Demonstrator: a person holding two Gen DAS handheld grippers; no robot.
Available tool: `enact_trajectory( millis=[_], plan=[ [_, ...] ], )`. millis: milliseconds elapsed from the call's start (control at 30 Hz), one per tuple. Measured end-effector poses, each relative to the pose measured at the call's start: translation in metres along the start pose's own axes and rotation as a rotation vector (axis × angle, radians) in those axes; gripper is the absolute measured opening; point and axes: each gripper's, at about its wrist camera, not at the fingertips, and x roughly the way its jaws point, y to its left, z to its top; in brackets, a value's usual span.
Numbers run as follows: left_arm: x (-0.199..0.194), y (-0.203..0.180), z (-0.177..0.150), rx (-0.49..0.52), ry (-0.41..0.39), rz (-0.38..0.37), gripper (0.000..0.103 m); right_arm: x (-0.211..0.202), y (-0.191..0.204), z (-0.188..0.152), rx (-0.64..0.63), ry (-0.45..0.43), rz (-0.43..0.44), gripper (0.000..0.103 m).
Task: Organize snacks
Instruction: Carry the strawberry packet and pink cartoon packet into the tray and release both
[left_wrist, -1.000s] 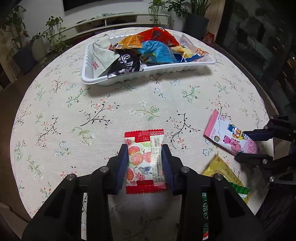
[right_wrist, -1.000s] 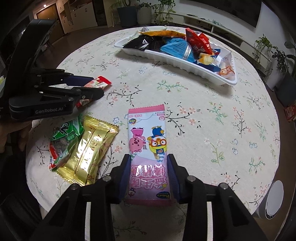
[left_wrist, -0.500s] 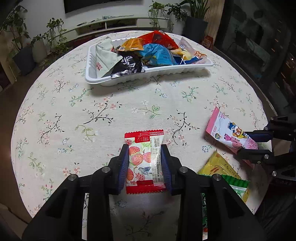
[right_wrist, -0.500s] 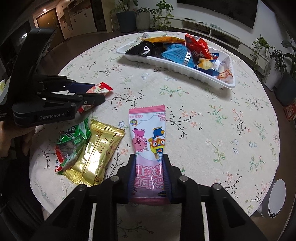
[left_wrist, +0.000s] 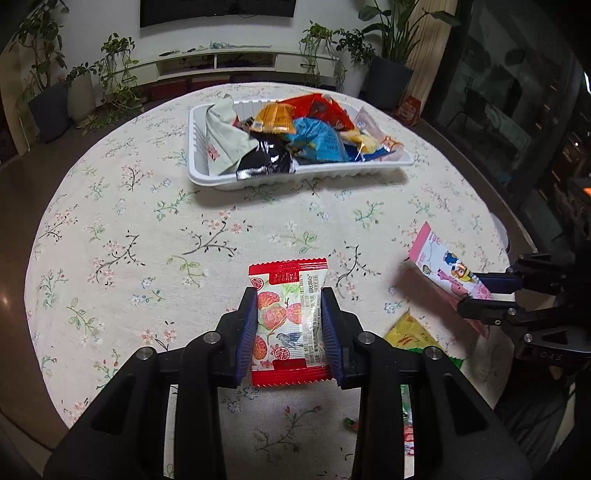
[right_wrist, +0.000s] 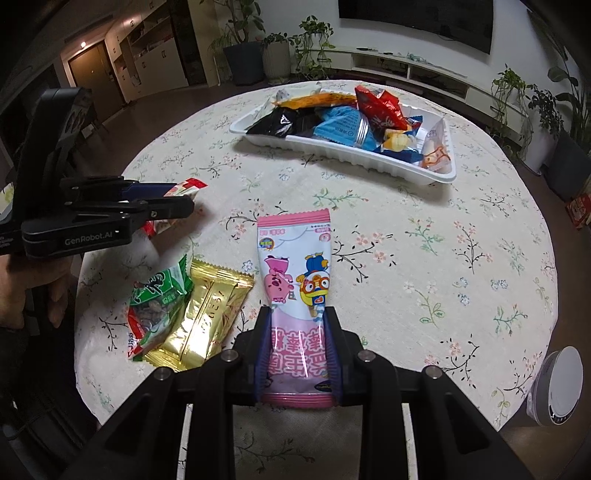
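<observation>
Since both packets likely belong in the white tray ahead, each is clamped edgewise. Left gripper grips the red packet; right gripper grips the pink packet.

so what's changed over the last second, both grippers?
The right gripper closed on the pink cartoon packet and lifted it off the table. The left gripper has raised its red-and-white packet. White tray, gold packet and green packet unchanged.

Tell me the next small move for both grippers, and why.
Probably carry both packets toward the white tray and release them there. The left gripper is shut on the red packet, the right gripper on the pink packet, and other snacks already sit in the tray.
</observation>
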Motion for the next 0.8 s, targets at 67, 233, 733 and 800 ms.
enact_trajectory(
  millis=[67, 233, 733, 800],
  plan=[
    [-0.007, 0.001, 0.004, -0.014, -0.017, -0.018, 0.031, -0.002, -0.002, 0.001, 0.014, -0.01, 0.004, 0.029],
    [-0.027, -0.001, 0.02, -0.029, -0.071, -0.056, 0.031, -0.009, -0.009, 0.005, 0.043, -0.038, 0.002, 0.029],
    [-0.03, 0.023, 0.154, -0.059, -0.202, -0.059, 0.031, -0.052, -0.046, 0.11, 0.147, -0.24, -0.016, 0.029],
    [-0.017, 0.027, 0.173, -0.065, -0.196, -0.049, 0.031, -0.049, -0.056, 0.135, 0.18, -0.257, -0.018, 0.029]
  ],
)
